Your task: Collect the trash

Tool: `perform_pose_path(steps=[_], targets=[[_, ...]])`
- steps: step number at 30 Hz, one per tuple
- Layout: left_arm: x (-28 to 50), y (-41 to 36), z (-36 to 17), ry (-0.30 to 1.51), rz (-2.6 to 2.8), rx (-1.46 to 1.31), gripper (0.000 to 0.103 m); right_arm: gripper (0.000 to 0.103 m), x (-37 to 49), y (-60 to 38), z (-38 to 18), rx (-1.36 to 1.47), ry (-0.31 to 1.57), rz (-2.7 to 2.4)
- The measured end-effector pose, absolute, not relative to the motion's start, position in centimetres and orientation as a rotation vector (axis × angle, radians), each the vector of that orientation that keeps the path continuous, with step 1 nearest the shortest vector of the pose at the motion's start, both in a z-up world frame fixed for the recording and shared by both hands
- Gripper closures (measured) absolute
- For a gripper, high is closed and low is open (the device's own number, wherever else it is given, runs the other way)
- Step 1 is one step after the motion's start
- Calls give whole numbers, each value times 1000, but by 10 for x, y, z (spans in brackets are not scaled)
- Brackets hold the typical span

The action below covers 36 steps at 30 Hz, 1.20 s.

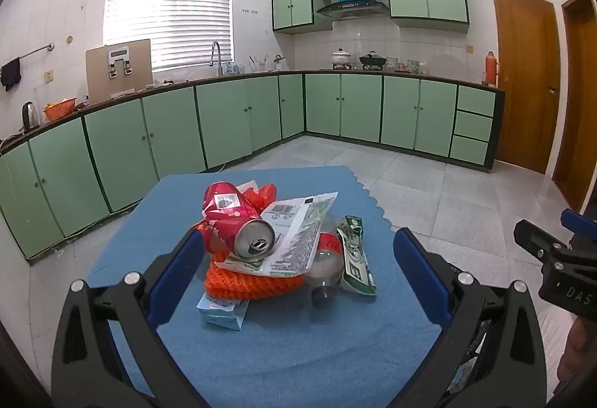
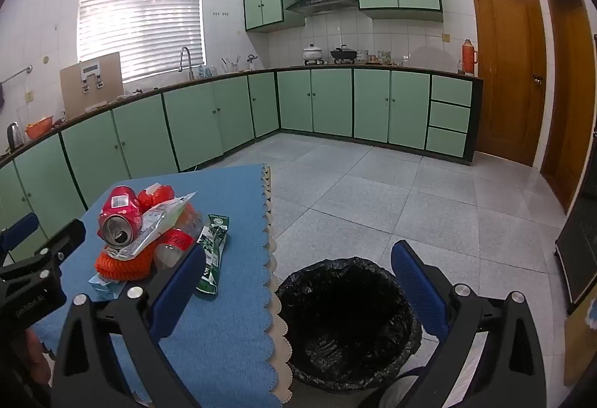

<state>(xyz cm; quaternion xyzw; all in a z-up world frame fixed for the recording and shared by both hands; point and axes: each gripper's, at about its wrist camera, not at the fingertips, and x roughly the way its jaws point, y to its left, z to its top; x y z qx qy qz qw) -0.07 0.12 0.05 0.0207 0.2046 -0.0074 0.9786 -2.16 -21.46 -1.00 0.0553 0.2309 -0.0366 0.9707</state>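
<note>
A pile of trash sits on the blue table mat (image 1: 298,333): a crushed red can (image 1: 238,221) on top, a white printed wrapper (image 1: 298,236), an orange foam net (image 1: 250,283), a clear plastic bottle (image 1: 326,270), a green-and-white wrapper (image 1: 354,255) and a small pale blue carton (image 1: 222,311). My left gripper (image 1: 296,266) is open and empty, its fingers on either side of the pile, just short of it. My right gripper (image 2: 298,286) is open and empty, above the black-lined bin (image 2: 347,322) on the floor right of the table. The pile shows in the right wrist view, with the can (image 2: 119,217) on top.
The mat's scalloped right edge (image 2: 270,259) borders the bin. Green cabinets (image 1: 224,124) run along the far walls. Grey tiled floor (image 2: 410,203) lies open to the right. Wooden doors (image 2: 507,72) stand at far right.
</note>
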Motion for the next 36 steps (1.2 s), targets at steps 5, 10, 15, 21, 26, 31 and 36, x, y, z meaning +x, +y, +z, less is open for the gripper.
perform_pose_path(steps=[5, 10, 15, 21, 26, 31, 36], targets=[[0, 3, -1, 417, -2, 50, 5, 6, -21, -215, -10, 111, 468, -74], [-5, 1, 4, 407, -8, 56, 5, 6, -21, -215, -10, 111, 468, -73], [-3, -1, 3, 409, -13, 54, 5, 6, -21, -215, -10, 112, 467, -75], [-4, -1, 4, 407, -10, 53, 5, 6, -21, -215, -10, 114, 465, -74], [-7, -1, 7, 407, -11, 53, 5, 6, -21, -215, -9, 114, 465, -74], [-6, 2, 10, 407, -12, 55, 5, 6, -21, -216, -9, 114, 465, -74], [-6, 1, 9, 406, -11, 54, 5, 6, -21, -216, -9, 115, 465, -73]])
